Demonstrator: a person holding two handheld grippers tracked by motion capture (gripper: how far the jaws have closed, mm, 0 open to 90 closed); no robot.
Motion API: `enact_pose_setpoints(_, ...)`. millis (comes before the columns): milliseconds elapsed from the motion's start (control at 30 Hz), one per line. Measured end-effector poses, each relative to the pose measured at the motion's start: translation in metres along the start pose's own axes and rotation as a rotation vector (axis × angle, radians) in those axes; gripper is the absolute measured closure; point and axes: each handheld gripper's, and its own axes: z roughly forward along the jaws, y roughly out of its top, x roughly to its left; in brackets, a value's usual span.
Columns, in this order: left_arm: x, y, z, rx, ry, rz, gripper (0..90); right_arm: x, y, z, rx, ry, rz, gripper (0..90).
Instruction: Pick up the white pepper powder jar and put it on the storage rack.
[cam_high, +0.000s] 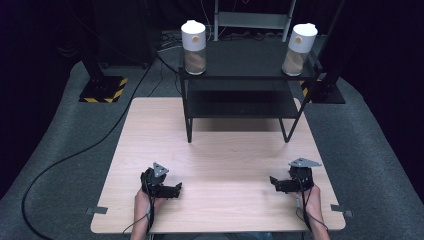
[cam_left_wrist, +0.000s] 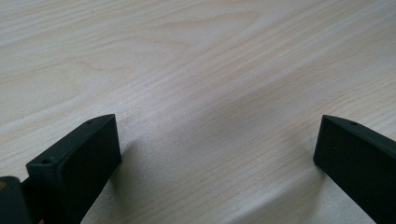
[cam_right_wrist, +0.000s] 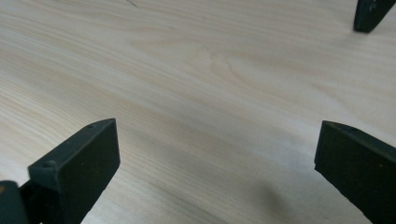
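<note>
- Pale wood-grain table (cam_high: 220, 150) lies bare under both my tongs; nothing is picked up yet, so I judge this the opening step, before any reach.
- My left gripper (cam_high: 172, 189), black with a grey three-cornered plate, rests low near the table's near edge, left of middle. Its own view shows the jaws spread wide with bare wood between them (cam_left_wrist: 217, 154), grasping nothing.
- My right gripper (cam_high: 276, 184) sits near the near right corner, likewise released, wood alone between its jaws (cam_right_wrist: 217, 158).
- Nearest things to work on are two clear cylindrical jars with white lids and brownish fill. The left jar (cam_high: 193, 47) and the right jar (cam_high: 299, 49) stand upright at the two ends of the top board of a black metal two-tier shelf (cam_high: 240, 105), which stands at the table's far edge.
- Both jars are well apart from my tongs, across the whole table.
- Next move, as I judge it: lift a gripper, carry it forward and up to shelf height, jaws kept wide enough to straddle a jar.
</note>
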Motion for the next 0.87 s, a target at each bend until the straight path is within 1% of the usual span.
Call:
enact_pose_setpoints(67,0.000,0.000,0.000,0.000,0.000,0.000,0.1,0.001,-0.006,0.004,-0.003,-0.007,0.001,0.0)
enact_pose_setpoints(100,0.000,0.000,0.000,0.001,0.000,0.000,0.1,0.003,-0.012,0.005,-0.022,-0.018,0.003,0.0)
enact_pose_setpoints(167,0.000,0.000,0.000,0.000,0.000,0.000,0.1,0.000,-0.019,0.005,-0.044,-0.007,0.015,0.0)
enact_pose_setpoints(200,0.000,0.000,0.000,0.000,0.000,0.000,0.1,0.001,-0.023,0.005,-0.063,-0.013,0.021,0.0)
enact_pose_setpoints(233,0.000,0.000,0.000,0.001,0.000,0.000,0.1,0.000,-0.026,0.005,-0.076,-0.009,0.030,0.0)
enact_pose_setpoints(267,0.000,0.000,0.000,0.001,0.000,0.000,0.1,-0.002,-0.028,0.006,-0.078,0.003,0.039,0.0)
enact_pose_setpoints(333,0.000,0.000,0.000,0.000,0.000,0.000,0.1,0.000,-0.031,0.005,-0.088,-0.013,0.042,0.0)
enact_pose_setpoints(367,0.000,0.000,0.000,0.000,0.000,0.000,0.1,-0.001,-0.031,0.005,-0.093,-0.007,0.047,0.0)
enact_pose_setpoints(433,0.000,0.000,0.000,0.000,0.000,0.000,0.1,0.000,-0.032,0.005,-0.093,-0.009,0.045,0.0)
enact_pose_setpoints(533,0.000,0.000,0.000,0.000,0.000,0.000,0.1,0.001,-0.028,0.006,-0.075,-0.010,0.036,0.0)
enact_pose_setpoints(633,0.000,0.000,0.000,0.000,0.000,0.000,0.2,0.005,-0.026,0.007,-0.061,-0.015,0.008,0.0)
enact_pose_setpoints(767,0.000,0.000,0.000,0.000,0.000,0.000,0.2,0.011,-0.027,0.007,-0.064,-0.037,-0.012,0.0)
enact_pose_setpoints(867,0.000,0.000,0.000,0.000,0.000,0.000,0.2,0.010,-0.027,0.007,-0.067,-0.034,-0.013,0.0)
